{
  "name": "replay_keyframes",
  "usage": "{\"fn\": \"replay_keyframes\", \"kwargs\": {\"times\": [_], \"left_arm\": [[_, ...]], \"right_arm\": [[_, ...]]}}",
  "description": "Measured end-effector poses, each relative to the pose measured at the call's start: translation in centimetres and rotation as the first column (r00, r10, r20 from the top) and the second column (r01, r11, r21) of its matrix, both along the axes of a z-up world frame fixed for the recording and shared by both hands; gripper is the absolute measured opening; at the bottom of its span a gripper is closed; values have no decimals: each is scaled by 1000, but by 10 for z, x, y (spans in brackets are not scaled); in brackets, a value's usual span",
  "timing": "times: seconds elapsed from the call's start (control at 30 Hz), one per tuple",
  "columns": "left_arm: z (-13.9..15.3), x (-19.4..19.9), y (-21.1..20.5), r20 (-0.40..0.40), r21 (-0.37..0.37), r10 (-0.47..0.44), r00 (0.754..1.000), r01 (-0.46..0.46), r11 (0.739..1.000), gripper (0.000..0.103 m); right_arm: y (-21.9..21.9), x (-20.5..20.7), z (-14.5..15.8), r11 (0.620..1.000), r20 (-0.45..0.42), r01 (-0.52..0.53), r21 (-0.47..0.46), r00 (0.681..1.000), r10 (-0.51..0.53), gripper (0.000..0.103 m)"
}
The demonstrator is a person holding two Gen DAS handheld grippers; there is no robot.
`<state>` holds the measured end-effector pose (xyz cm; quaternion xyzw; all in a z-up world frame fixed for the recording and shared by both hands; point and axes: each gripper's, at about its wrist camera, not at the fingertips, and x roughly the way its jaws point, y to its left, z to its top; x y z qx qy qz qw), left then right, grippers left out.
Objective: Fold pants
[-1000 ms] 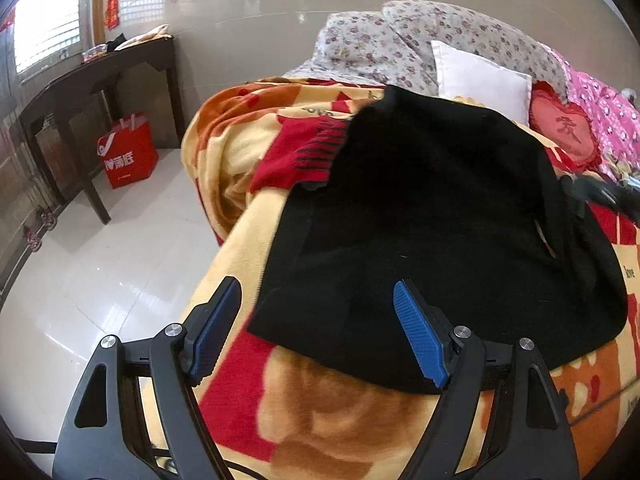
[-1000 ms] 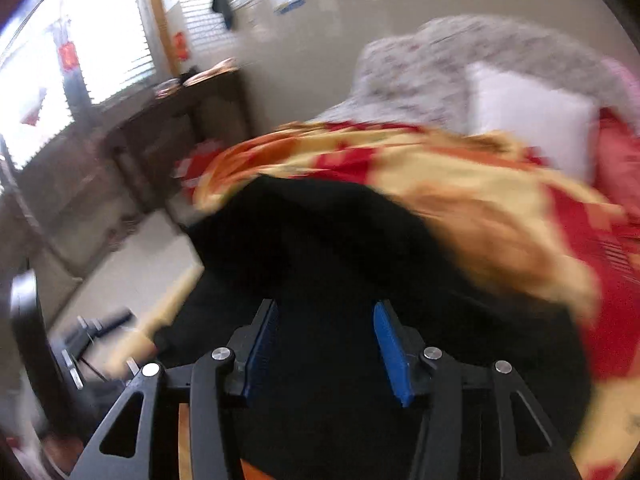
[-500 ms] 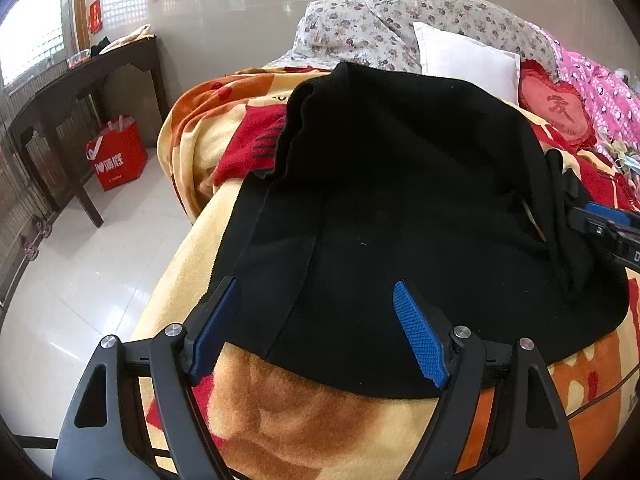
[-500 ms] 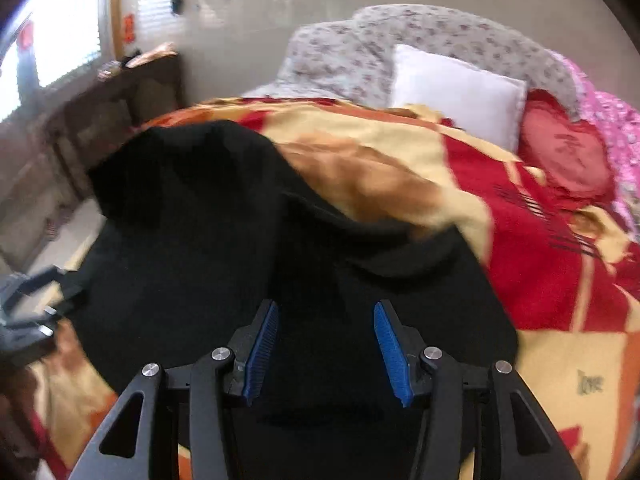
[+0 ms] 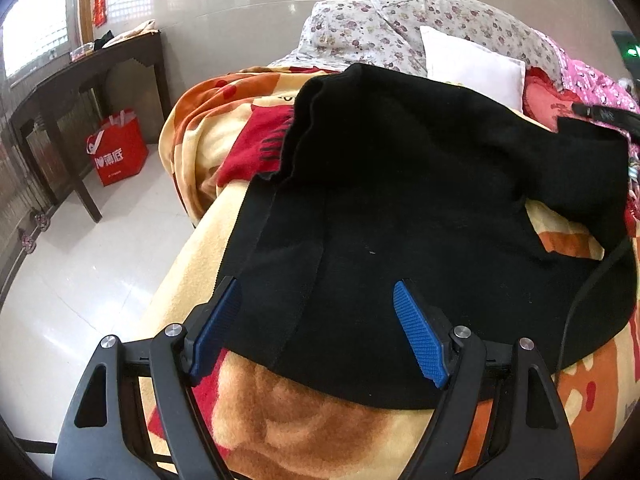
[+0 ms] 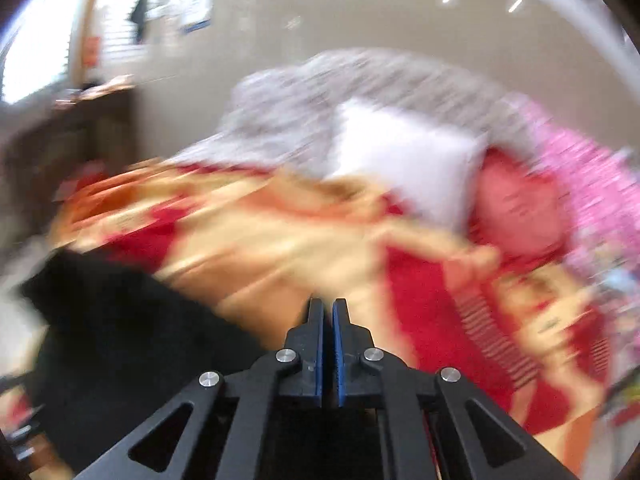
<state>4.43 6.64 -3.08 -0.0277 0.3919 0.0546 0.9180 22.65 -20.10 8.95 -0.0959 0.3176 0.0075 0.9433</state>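
— On the blanket [image 5: 192, 288], where do the black pants [image 5: 420, 208] lie?
— Spread across its near part, one folded layer on top. One left gripper [image 5: 318, 324] hovers over their near edge, blue pads wide apart, touching nothing.
— And the right gripper [image 6: 327, 312]?
— Its jaws have just snapped together, pads nearly meeting, nothing visible between them. Half a second ago they stood apart over the pants; now, in a blurred view, the cloth lies low at its left.
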Motion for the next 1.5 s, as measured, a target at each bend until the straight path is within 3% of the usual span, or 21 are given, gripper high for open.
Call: {"fn": "replay_keyframes", "kwargs": {"times": [0.03, 0.1, 0.13, 0.2, 0.23, 0.27, 0.33, 0.5, 0.57, 0.67, 0.7, 0.77, 0.83, 0.93, 1.0, 1.1, 1.2, 1.23, 1.33, 1.43, 1.5], "left_arm": [[-1, 0, 0, -3, 3, 0, 1000, 0, 1000, 79], [-4, 2, -1, -15, 10, 0, 1000, 0, 1000, 79], [-4, 2, -1, -17, 11, -1, 1000, 1, 1000, 79], [-4, 2, -1, -15, 5, -3, 1000, 3, 1000, 79], [-3, 3, -1, -15, 3, -3, 1000, 3, 1000, 79], [-3, 2, 0, -13, 0, -4, 1000, 4, 1000, 79], [-2, 2, 1, -9, -3, -3, 1000, 3, 1000, 79], [-3, 1, 0, -16, -1, 1, 1000, -1, 1000, 79], [-2, -2, 0, -14, -7, 2, 1000, -2, 1000, 79], [0, -6, -3, -14, -2, 0, 1000, 0, 1000, 79], [0, -7, -3, -13, 1, 0, 1000, 0, 1000, 79], [1, -10, -4, -13, 1, 1, 1000, -1, 1000, 79], [3, -13, -3, -8, -5, 3, 1000, -3, 1000, 79], [3, -18, 1, -6, -7, 9, 1000, -9, 1000, 79], [2, -22, 7, -11, -42, 7, 1000, -8, 999, 79], [-2, -26, 20, -29, -157, 4, 1000, -8, 988, 79], [-9, -30, 35, -52, -277, 20, 998, -34, 960, 79], [-12, -32, 41, -65, -314, 31, 997, -50, 948, 79], [-17, -37, 56, -96, -395, 72, 993, -105, 913, 79], [-28, -44, 74, -120, -519, 134, 984, -177, 836, 79], [-29, -43, 79, -109, -558, 166, 980, -199, 806, 79]], "right_arm": [[-11, 14, -1, 999, 23, 46, -11, 999, -46, 4], [-28, 39, -10, 998, -61, 40, 42, 997, -37, 4], [-34, 43, -13, 997, -101, 32, 69, 995, -25, 4], [-46, 26, -10, 994, -86, 4, 107, 996, 5, 9], [-52, 10, -7, 993, -68, -2, 118, 998, 11, 24], [-62, -10, -5, 990, -65, -2, 139, 998, 11, 47], [-80, -46, -3, 980, -77, -11, 199, 997, 27, 60], [-75, -118, -28, 972, -170, -75, 224, 979, 115, 60], [-59, -131, -43, 978, -206, -124, 167, 966, 158, 60], [-25, -136, -72, 981, -261, -195, -6, 947, 187, 59], [-22, -134, -79, 980, -267, -198, -32, 946, 182, 54], [-19, -129, -89, 979, -262, -197, -54, 949, 176, 14], [-35, -128, -87, 991, -252, -133, -12, 960, 126, 10], [-84, -153, -62, 987, -194, -26, 157, 979, 57, 9], [-138, -183, -49, 946, -163, 102, 308, 985, -53, 9], [-213, -226, -68, 821, -209, 298, 487, 952, -222, 9], [-242, -245, -110, 700, -332, 376, 607, 920, -206, 17], [-244, -250, -116, 679, -334, 374, 632, 922, -197, 22], [-242, -261, -118, 673, -311, 356, 648, 931, -193, 46], [-239, -261, -119, 664, -310, 339, 666, 936, -167, 49], [-237, -253, -121, 656, -314, 339, 674, 936, -160, 49]]}}
